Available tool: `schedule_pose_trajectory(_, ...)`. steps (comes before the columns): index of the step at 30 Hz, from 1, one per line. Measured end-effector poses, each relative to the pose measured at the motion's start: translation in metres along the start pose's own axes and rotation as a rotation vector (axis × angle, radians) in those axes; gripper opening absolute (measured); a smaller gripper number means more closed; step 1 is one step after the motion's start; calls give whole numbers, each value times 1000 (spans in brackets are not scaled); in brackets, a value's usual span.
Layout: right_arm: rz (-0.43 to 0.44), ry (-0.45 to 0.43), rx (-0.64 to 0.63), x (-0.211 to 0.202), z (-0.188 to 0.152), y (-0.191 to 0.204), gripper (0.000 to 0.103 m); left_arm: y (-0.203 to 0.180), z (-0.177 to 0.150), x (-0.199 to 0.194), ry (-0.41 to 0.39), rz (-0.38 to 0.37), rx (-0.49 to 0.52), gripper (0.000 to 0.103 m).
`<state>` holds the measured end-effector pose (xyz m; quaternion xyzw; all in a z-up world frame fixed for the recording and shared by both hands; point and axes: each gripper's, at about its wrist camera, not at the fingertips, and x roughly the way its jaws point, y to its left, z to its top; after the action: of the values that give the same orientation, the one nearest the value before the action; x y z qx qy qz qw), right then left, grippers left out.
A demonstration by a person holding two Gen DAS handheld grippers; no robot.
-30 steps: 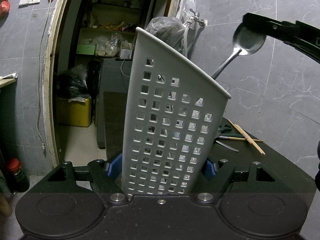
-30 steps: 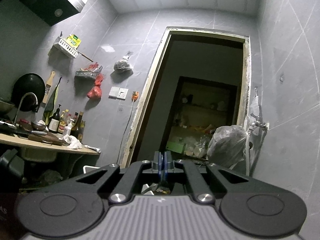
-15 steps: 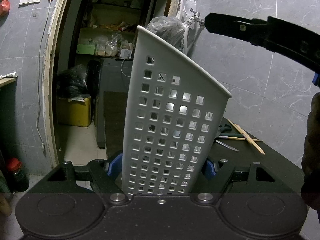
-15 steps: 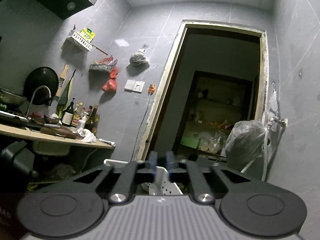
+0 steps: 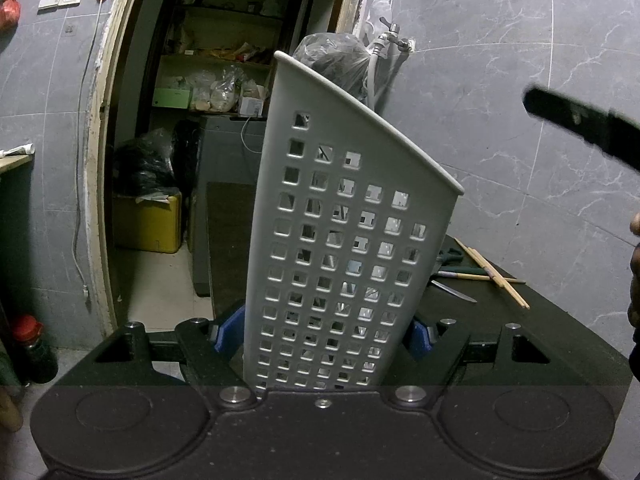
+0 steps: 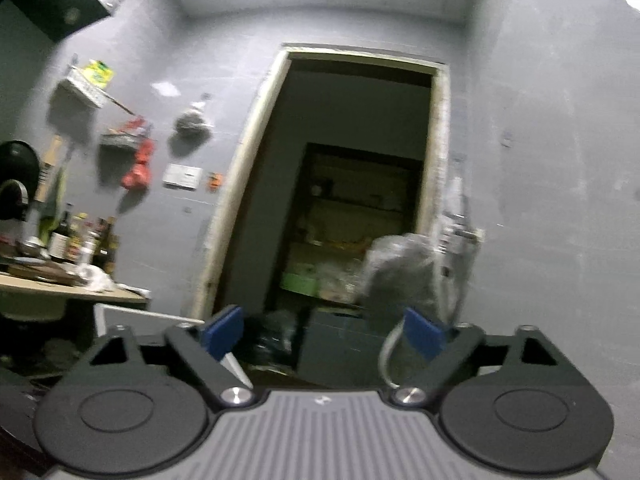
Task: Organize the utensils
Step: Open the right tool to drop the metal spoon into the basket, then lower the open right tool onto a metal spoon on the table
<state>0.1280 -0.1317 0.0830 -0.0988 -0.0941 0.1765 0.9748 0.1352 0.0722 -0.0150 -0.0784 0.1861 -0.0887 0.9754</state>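
A tall white perforated utensil holder [image 5: 344,248] stands tilted on the black table, and my left gripper [image 5: 325,332] is shut on its base with both blue pads against its sides. Glints of metal show through its holes. One black finger [image 5: 580,124] of my right gripper reaches in from the upper right, clear of the holder's rim. In the blurred right wrist view my right gripper [image 6: 323,332] is opening wide, with nothing between its blue pads [image 6: 222,330]. A white edge of the holder [image 6: 148,314] shows at the lower left there.
Wooden chopsticks [image 5: 494,278], a knife [image 5: 454,291] and scissors [image 5: 450,256] lie on the black table [image 5: 560,332] behind the holder. A hand [image 5: 634,264] is at the right edge. An open doorway [image 5: 224,120], a tap with hose [image 5: 390,46] and a tiled wall stand behind.
My right gripper held a metal spoon above the holder; its jaws have since spread wide and the spoon is out of sight. It has drawn back to the right. The left gripper stayed put.
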Motion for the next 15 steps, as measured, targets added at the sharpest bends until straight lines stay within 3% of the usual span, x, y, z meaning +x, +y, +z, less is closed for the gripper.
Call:
schedule_pose_trajectory(4, -65, 76, 7, 2, -15, -19, 103, 0, 0, 0, 0, 0, 1, 79)
schedule_pose_trajectory(8, -105, 181, 19, 3, -33, -33, 103, 1, 0, 0, 2, 0, 1, 79)
schedule_pose_trajectory(15, -99, 403, 65, 12, -69, -51, 103, 2, 0, -1, 4, 3, 0, 79)
